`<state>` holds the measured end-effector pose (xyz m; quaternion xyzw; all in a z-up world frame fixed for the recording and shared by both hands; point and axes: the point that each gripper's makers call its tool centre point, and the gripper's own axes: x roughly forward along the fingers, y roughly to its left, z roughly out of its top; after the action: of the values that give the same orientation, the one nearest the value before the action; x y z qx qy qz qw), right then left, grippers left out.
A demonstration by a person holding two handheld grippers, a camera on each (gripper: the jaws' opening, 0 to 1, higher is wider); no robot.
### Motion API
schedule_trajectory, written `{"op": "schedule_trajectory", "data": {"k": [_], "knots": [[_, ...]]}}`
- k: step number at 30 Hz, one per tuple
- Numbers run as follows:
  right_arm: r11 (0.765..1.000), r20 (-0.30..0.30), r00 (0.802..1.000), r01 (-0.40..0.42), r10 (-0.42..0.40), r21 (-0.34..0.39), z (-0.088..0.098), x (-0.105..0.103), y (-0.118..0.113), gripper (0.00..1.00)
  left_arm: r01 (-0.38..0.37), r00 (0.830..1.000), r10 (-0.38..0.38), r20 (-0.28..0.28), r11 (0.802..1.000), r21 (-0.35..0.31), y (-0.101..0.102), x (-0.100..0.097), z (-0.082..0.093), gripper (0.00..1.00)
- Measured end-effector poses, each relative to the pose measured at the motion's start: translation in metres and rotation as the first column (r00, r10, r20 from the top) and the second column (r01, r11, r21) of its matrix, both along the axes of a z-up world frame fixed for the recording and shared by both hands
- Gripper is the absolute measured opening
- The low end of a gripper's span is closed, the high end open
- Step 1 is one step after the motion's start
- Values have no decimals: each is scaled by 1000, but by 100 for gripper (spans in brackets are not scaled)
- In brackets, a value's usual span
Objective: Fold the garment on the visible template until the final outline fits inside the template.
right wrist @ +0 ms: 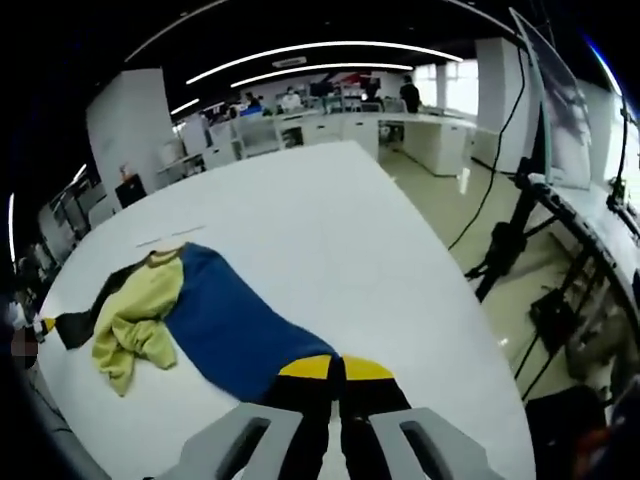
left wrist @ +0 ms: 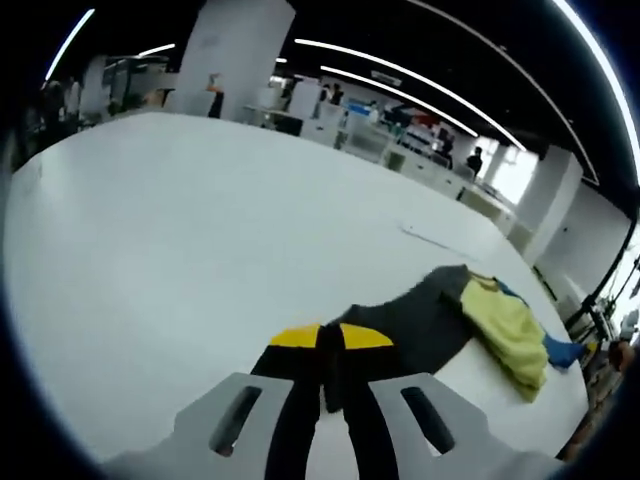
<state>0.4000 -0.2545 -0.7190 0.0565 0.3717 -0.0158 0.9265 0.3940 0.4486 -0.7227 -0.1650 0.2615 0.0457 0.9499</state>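
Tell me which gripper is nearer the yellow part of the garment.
Cannot tell. The left gripper grips the dark grey end, the right gripper the blue end; the yellow part lies bunched between them.

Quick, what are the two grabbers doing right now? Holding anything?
Left gripper: closed, pinching the dark grey part of the garment.
Right gripper: closed, pinching the garment's blue part.

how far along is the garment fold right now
Early. Done: both grippers have hold of the garment; the left gripper is shut on its dark grey part, the right gripper on its blue part. In hand: it lies stretched across the white table, its yellow part bunched mid-length. Left: every fold; I can't clearly make out a template.
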Motion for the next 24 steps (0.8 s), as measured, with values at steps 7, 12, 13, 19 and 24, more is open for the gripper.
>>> {"op": "schedule_trajectory", "data": {"k": [7,12,13,19,24], "knots": [[1000,-71,997,7,-6,7,-8,3,-15,0,-50,999,50,-2,996,-67,11,0,-5,2],[1000,-120,993,6,-6,4,-16,6,-23,0,-43,999,42,-18,998,-42,14,0,-9,2],[1000,-123,992,6,-7,-2,-17,8,-25,0,-41,999,41,-18,999,-34,15,0,-10,2],[998,-155,988,-2,-7,-58,-27,21,-43,0,-39,999,38,-33,999,-8,23,4,-15,2],[997,-182,983,6,-20,-78,-34,25,-50,0,-36,998,37,-52,999,18,29,7,-19,2]]}}
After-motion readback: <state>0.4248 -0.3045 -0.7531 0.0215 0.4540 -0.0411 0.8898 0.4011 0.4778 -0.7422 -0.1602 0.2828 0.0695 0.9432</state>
